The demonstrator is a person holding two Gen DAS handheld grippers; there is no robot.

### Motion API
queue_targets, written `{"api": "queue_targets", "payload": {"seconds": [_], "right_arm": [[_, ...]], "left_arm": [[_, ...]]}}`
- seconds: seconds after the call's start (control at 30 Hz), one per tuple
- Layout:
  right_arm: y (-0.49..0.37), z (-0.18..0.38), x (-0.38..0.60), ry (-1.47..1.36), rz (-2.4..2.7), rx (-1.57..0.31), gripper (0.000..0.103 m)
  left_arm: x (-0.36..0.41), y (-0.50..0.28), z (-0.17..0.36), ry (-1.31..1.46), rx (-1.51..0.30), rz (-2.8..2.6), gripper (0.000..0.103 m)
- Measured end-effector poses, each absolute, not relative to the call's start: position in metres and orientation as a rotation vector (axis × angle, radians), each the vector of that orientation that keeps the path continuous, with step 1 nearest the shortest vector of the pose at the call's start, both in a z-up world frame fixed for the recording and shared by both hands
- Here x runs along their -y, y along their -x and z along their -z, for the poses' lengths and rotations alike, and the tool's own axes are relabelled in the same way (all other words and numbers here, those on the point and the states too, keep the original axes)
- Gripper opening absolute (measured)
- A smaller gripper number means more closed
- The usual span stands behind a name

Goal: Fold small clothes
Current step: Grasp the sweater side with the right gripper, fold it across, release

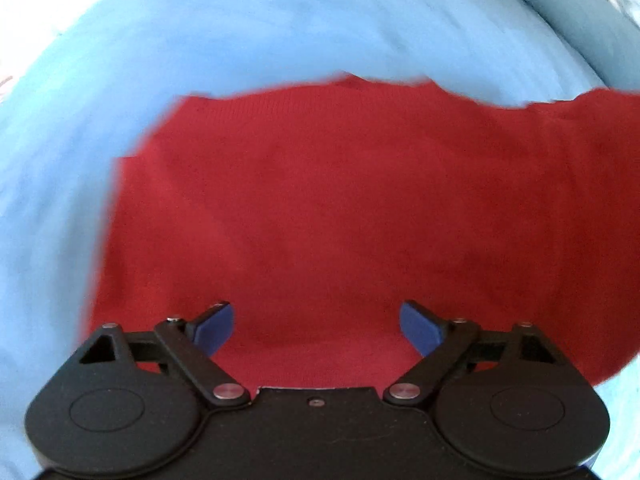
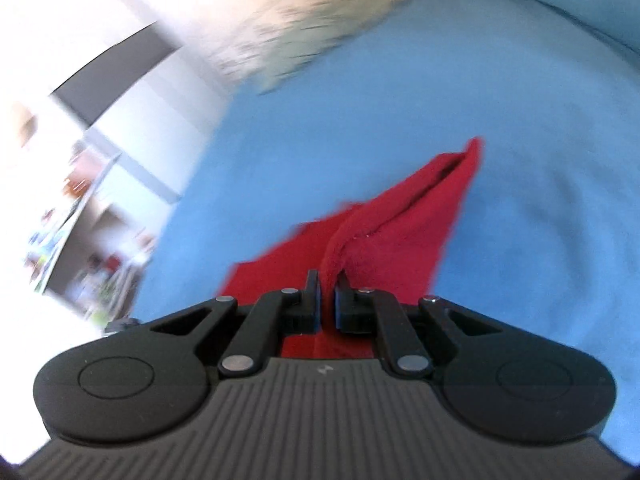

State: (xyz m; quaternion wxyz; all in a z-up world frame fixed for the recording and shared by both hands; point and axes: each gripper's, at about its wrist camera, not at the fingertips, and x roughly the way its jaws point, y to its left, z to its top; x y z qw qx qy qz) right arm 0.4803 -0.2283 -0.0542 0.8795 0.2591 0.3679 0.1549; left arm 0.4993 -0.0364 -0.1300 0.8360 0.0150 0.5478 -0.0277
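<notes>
Red garment (image 1: 340,208): one small knitted piece, lying mostly flat on a light blue sheet (image 1: 240,32). Ribbed band visible along its far edge in the left wrist view. Judged light, soft and limp, with no stiffness of its own; likely to sag and drape from any single hold and to wrinkle if dragged across the sheet. Not fragile, not slippery. Best hold points, by judgement: hems, corners and the ribbed edge, where the cloth is doubled and a pinch bites well.

Left gripper (image 1: 316,326): jaws spread wide, empty, hovering over the near part of the garment.

Right gripper (image 2: 328,294): jaws drawn nearly together, pinching a raised fold of the red cloth, which rises in a ridge away from the fingers.

Containers: none in view.

Background of the right wrist view: blurred room, details unreadable.
</notes>
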Motion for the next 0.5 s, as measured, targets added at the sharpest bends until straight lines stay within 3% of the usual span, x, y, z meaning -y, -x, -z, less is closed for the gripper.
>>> {"api": "queue_targets", "payload": {"seconds": [0.17, 0.3, 0.43, 0.5], "right_arm": [[-0.513, 0.055, 0.097, -0.324, -0.601, -0.847, 0.022], [-0.523, 0.113, -0.001, -0.163, -0.732, -0.986, 0.021], [-0.521, 0.162, -0.046, -0.073, -0.692, -1.049, 0.022], [-0.521, 0.167, -0.047, -0.106, -0.692, -1.046, 0.028]], "left_arm": [[-0.051, -0.472, 0.111, 0.011, -1.128, -0.028, 0.093], [-0.100, -0.441, 0.121, -0.006, -1.121, -0.054, 0.093], [-0.120, -0.420, 0.143, 0.010, -1.163, -0.035, 0.093], [-0.123, -0.413, 0.148, 0.019, -1.167, -0.019, 0.093]]}}
